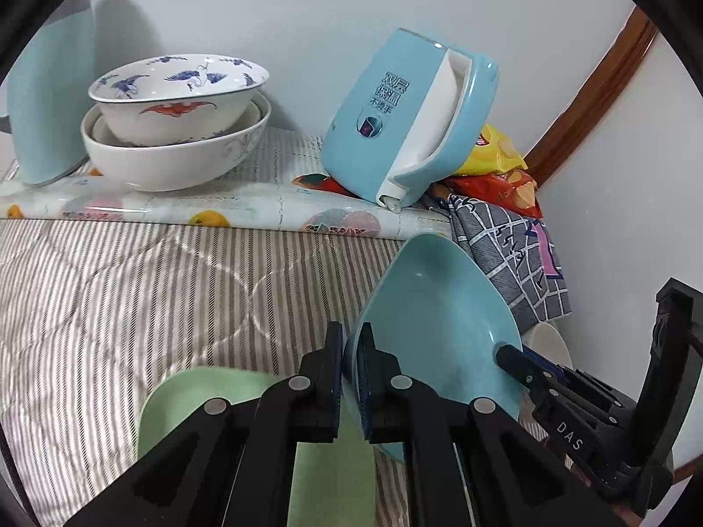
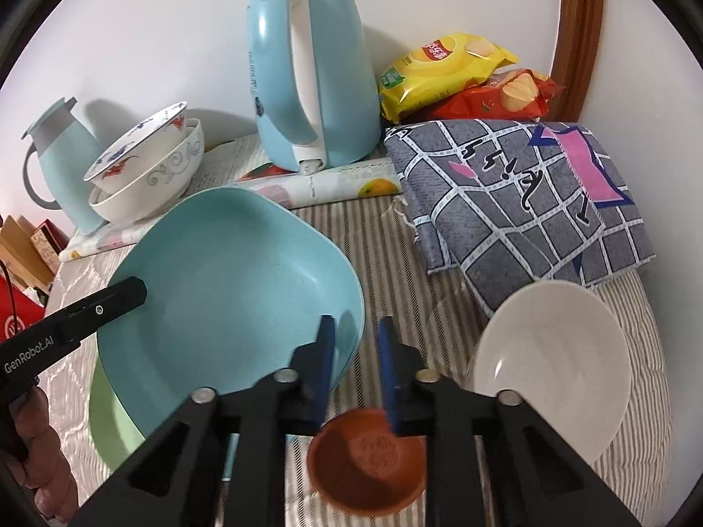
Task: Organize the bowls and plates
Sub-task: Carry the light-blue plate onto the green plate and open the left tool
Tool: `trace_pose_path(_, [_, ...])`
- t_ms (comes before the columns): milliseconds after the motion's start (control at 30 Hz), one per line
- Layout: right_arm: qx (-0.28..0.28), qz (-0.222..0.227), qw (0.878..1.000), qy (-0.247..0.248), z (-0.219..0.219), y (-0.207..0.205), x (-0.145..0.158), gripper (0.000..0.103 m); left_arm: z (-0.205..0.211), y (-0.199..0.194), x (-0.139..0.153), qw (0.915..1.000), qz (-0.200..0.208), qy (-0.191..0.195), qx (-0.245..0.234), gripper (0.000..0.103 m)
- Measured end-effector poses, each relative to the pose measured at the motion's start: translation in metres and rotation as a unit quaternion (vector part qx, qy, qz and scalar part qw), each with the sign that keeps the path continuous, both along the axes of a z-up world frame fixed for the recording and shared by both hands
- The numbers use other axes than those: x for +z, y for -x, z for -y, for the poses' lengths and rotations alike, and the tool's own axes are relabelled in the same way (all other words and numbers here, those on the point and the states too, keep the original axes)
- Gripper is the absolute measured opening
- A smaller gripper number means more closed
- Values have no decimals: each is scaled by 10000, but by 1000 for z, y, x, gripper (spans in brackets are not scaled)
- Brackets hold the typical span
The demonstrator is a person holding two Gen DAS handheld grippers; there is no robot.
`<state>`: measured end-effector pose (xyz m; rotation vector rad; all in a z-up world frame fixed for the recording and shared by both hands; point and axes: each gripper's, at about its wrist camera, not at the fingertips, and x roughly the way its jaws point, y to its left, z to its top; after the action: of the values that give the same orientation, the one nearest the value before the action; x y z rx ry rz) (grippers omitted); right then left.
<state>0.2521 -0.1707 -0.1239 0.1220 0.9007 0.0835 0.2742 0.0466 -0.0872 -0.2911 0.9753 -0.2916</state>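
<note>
Left tool (image 1: pixel 350 353): clamped on the rim of the light-blue plate (image 1: pixel 439 307), tilted above the green plate (image 1: pixel 184 399). Right tool (image 2: pixel 356 342): narrow gap, apparently gripping nothing; brown bowl (image 2: pixel 364 461) and white bowl (image 2: pixel 553 351) on the striped bed (image 2: pixel 395 254) beneath.

Before you on the bed (image 2: pixel 395 263), the tilted plate (image 2: pixel 228 290) overlaps another plate (image 2: pixel 110 417) beneath it, a small bowl (image 2: pixel 367 461) sits between it and the pale bowl (image 2: pixel 553 364) at right, and behind stand the nested bowls (image 2: pixel 149 167), kettle (image 2: pixel 316 88) and folded cloth (image 2: pixel 527 202).
</note>
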Motion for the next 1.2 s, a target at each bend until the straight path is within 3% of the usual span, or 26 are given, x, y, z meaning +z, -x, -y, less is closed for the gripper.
trace_pose_path(67, [47, 66, 10000, 7, -4, 8, 4, 9, -3, 7, 4, 10000, 28, 2, 20, 7])
trace_pose_path(700, [386, 513, 9979, 45, -49, 62, 32, 7, -52, 69, 17, 9987, 50, -5, 504, 7])
trace_pose_path(1200, [591, 440, 9973, 44, -72, 61, 15, 5, -64, 80, -2, 9969, -195, -348, 679, 7])
